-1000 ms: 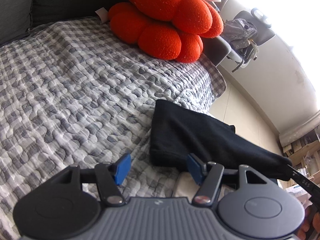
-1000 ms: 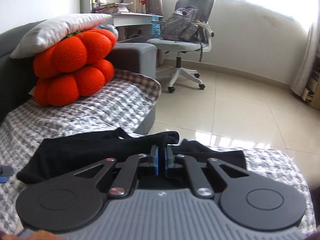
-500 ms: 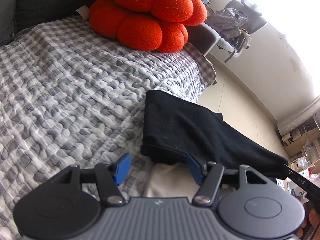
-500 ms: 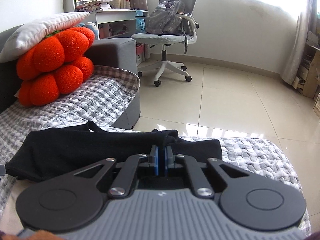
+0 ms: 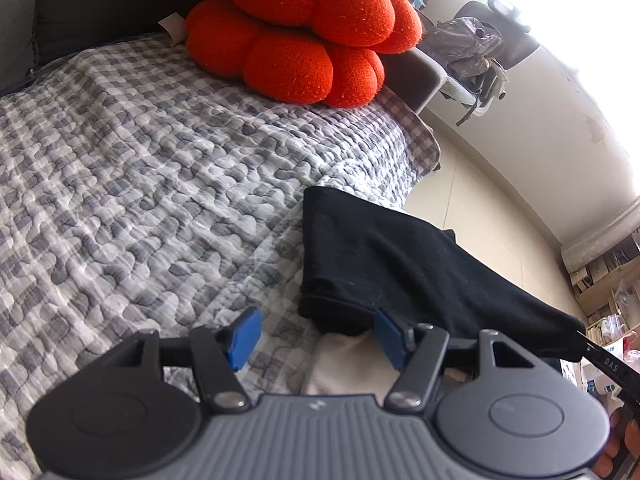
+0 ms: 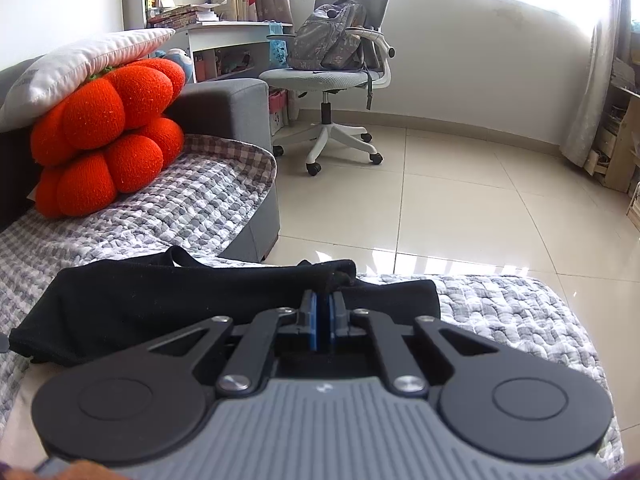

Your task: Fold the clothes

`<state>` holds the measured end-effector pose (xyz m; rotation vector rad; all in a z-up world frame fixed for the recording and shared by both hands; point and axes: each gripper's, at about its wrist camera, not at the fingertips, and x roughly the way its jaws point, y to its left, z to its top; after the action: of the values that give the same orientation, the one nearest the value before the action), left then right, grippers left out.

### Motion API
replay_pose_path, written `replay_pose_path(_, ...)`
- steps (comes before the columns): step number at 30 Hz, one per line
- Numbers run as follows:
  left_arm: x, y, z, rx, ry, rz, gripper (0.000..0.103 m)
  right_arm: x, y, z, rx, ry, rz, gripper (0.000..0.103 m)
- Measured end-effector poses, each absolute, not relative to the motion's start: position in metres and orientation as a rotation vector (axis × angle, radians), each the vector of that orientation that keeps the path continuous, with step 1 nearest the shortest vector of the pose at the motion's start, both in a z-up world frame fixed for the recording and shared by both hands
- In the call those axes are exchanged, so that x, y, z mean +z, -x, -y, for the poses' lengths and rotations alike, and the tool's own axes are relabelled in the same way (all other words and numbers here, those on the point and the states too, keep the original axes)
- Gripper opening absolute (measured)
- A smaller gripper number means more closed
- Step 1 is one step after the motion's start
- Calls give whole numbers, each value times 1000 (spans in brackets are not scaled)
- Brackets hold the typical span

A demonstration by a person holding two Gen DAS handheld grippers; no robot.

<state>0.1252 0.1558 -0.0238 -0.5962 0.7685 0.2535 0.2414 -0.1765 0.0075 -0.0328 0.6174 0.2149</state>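
Garment (image 6: 168, 300) mid-fold: my right gripper (image 6: 322, 316) clamps its hem, probably; my left gripper (image 5: 312, 334) gapes beside its other end, which I grab next.

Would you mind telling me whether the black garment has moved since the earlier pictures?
Yes. In the right wrist view the black garment, pinched by the right gripper, has shifted away from the orange cushion, toward the tiled floor side.

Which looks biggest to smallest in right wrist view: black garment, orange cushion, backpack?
1. black garment
2. orange cushion
3. backpack

The garment lies nearest the camera and the backpack farthest, so true sizes are unsure.
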Motion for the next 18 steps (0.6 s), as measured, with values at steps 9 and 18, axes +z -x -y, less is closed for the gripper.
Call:
replay_pose_path(9,-27,-128,-166,274,613,-771,64,8,-243,183,202,25,-611,7)
replay_pose_path(18,-33,-138,-173,303,631,-773,64,7,-250,206,195,-48,-622,7)
